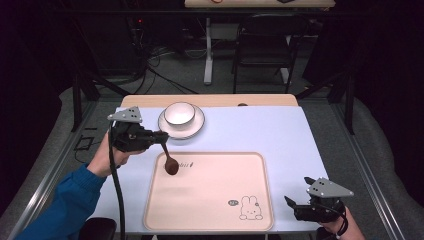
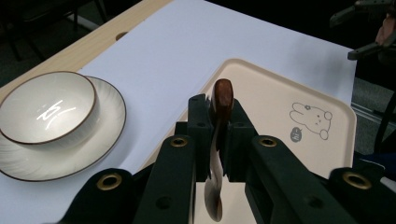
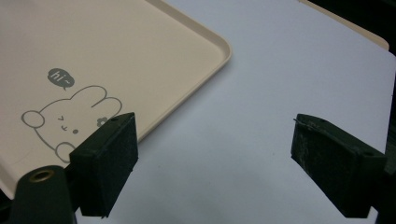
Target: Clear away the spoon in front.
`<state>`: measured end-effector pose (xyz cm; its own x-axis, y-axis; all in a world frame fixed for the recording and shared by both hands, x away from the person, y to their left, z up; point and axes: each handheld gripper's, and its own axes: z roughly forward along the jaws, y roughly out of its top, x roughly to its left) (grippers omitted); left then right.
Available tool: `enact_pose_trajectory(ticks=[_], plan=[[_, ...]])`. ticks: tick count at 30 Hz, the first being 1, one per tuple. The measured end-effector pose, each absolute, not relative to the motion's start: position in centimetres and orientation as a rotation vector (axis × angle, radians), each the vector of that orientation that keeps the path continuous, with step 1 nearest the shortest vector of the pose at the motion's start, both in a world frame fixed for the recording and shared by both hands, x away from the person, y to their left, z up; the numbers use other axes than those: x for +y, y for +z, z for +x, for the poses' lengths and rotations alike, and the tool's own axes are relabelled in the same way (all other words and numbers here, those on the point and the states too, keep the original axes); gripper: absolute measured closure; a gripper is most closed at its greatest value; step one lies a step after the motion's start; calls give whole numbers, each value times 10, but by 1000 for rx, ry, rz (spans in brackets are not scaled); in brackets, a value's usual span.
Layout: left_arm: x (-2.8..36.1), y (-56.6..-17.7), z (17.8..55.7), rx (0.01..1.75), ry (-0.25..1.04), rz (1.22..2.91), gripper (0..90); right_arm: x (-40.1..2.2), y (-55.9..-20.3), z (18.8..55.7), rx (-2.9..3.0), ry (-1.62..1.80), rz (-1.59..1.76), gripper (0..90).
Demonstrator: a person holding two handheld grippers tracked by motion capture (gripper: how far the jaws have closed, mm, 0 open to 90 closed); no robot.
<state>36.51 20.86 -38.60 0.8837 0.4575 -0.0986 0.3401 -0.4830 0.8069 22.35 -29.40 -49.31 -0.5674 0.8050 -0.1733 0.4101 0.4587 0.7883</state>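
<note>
Jaws of the left gripper [image 1: 162, 137] are closed tight on the handle of a dark wooden spoon [image 1: 170, 161]; in the left gripper view the spoon [image 2: 219, 140] stands clamped between the two black pads at the frame's centre, its reddish-brown end poking up above them. From the high view the spoon hangs down from the grip with its bowl low over, perhaps touching, the upper left part of the beige tray [image 1: 250, 165], though contact cannot be told for sure. Up and slightly right of that gripper, at the upper centre of the counter [image 1: 280, 130], a white bowl [image 1: 179, 113] sits on a white plate [image 1: 196, 128], both apparently untouched. Over at the lower right of the high view, the right gripper [image 1: 292, 204] rests with its jaws spread wide and holding nothing, just off the tray's corner by the rabbit drawing [image 1: 248, 208]. As a judgement, the pickup is done and the spoon is being carried or set down; release onto the tray, or a move to the bowl, remains.
</note>
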Motion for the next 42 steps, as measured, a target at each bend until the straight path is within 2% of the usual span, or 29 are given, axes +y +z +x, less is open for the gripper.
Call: enact_pose_trajectory(ticks=[23,36,42], plan=[[194,-438,378,596,-102,2219,843,-294,-493,223,2174,967,1011,141],[198,-456,389,700,-84,2142,812,-294,-493,224,2175,965,1013,141],[203,-475,399,810,-84,2089,791,-294,-493,224,2174,966,1012,141]])
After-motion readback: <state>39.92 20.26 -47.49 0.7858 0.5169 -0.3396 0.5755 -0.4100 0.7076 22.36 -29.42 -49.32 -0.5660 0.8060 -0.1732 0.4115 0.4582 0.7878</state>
